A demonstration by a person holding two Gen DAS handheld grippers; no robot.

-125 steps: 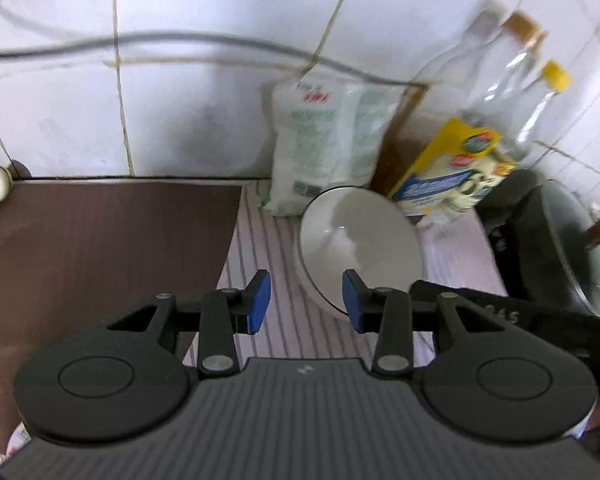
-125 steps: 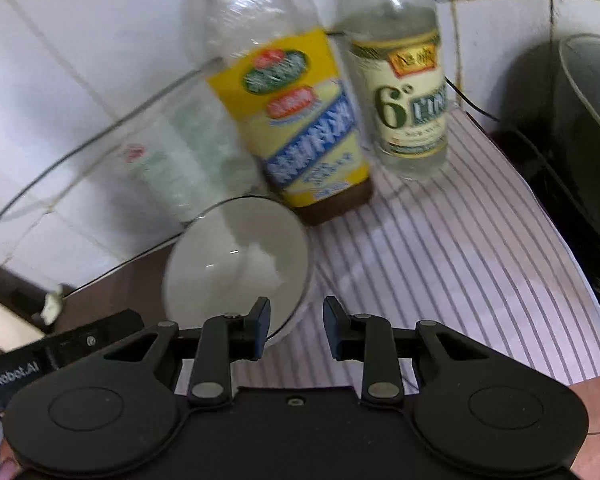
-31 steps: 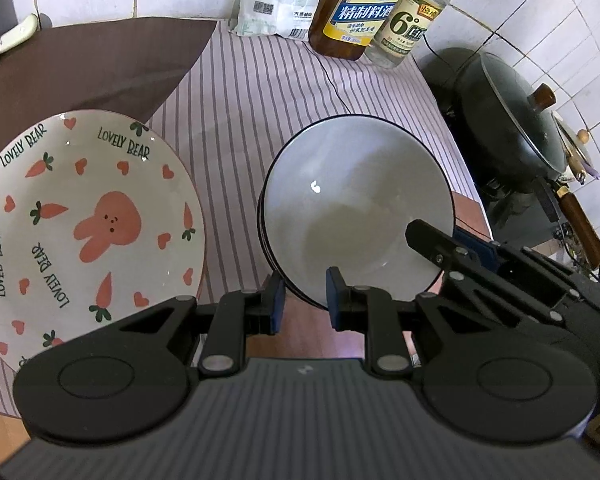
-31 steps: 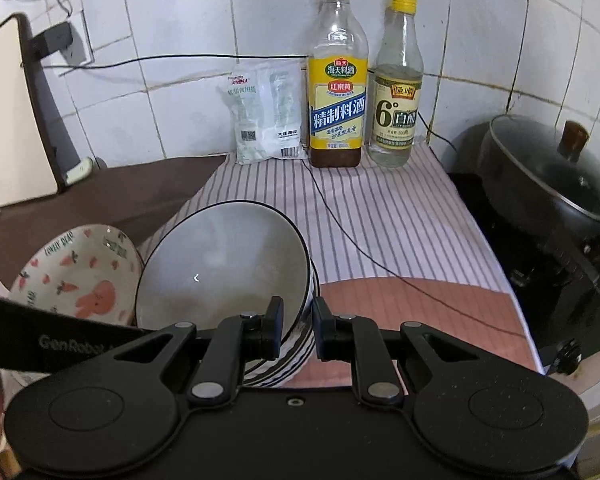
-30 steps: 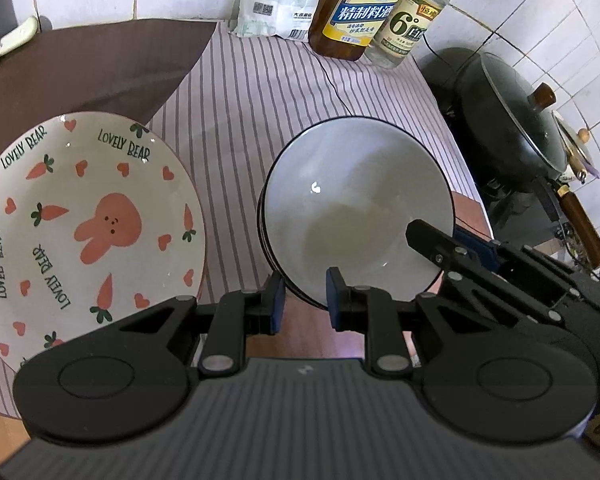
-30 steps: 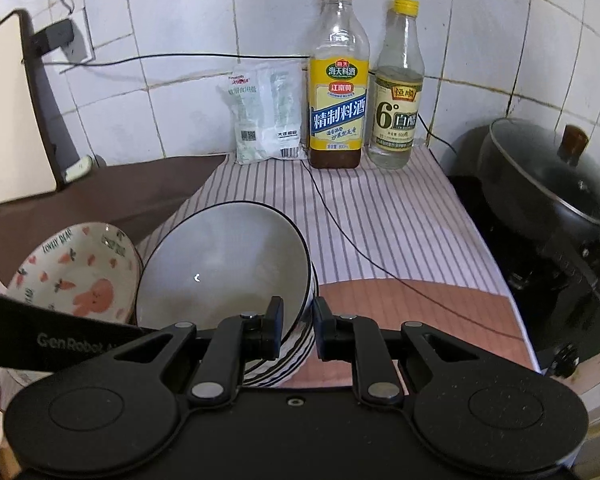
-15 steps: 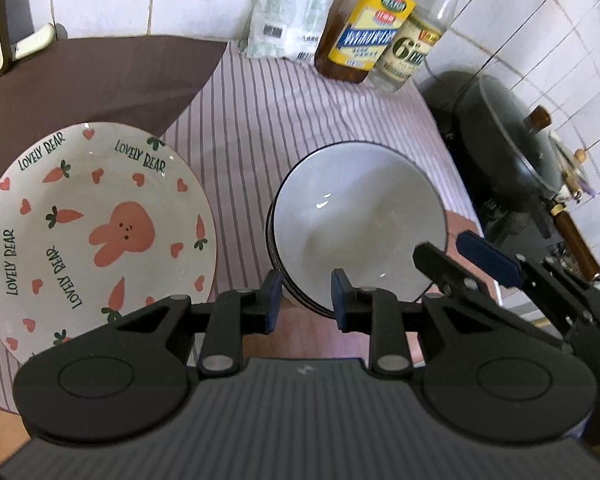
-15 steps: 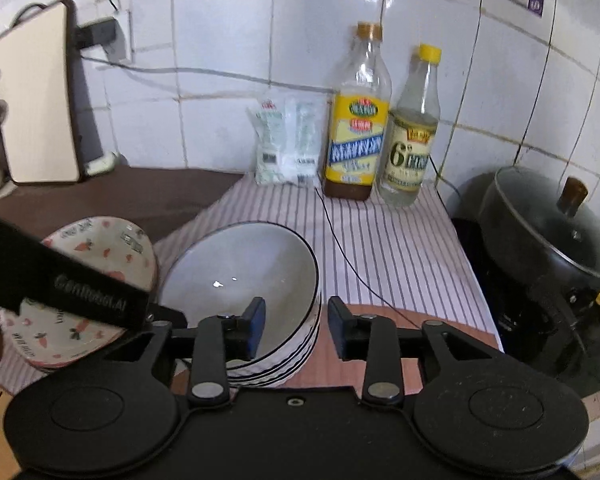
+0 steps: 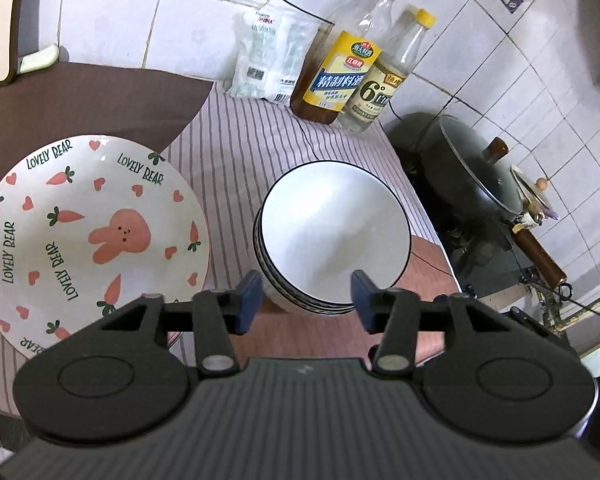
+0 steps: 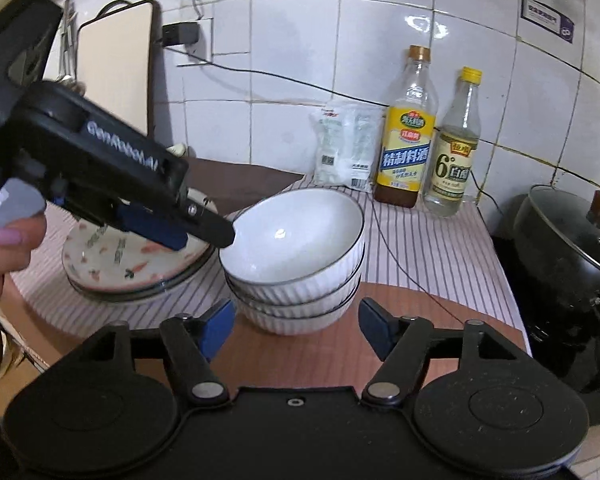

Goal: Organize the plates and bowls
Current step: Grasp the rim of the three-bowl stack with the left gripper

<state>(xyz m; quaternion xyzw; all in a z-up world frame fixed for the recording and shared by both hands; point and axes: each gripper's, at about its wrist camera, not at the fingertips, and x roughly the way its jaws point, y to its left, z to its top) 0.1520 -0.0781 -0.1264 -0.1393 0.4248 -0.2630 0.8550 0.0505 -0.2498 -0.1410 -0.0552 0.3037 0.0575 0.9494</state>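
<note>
I'm holding both grippers wide w/ nothing in them: my left gripper [image 9: 306,296] is hovering just near-side of the bowl stack [image 9: 334,240], my right gripper [image 10: 298,326] is sitting low at the stack's [image 10: 296,264] near edge, so the bowls are lying straight ahead of both, right one prob. closer. Bowls are resting at the near end of the striped cloth [image 9: 256,140], partly over the brown counter, w/ the carrot-print plates [image 9: 88,236] just left of them. I'm counting 3 nested bowls, approx. 2–3 stacked plates (can't tell exactly), 2 bottles [image 10: 408,136] far by the wall.
</note>
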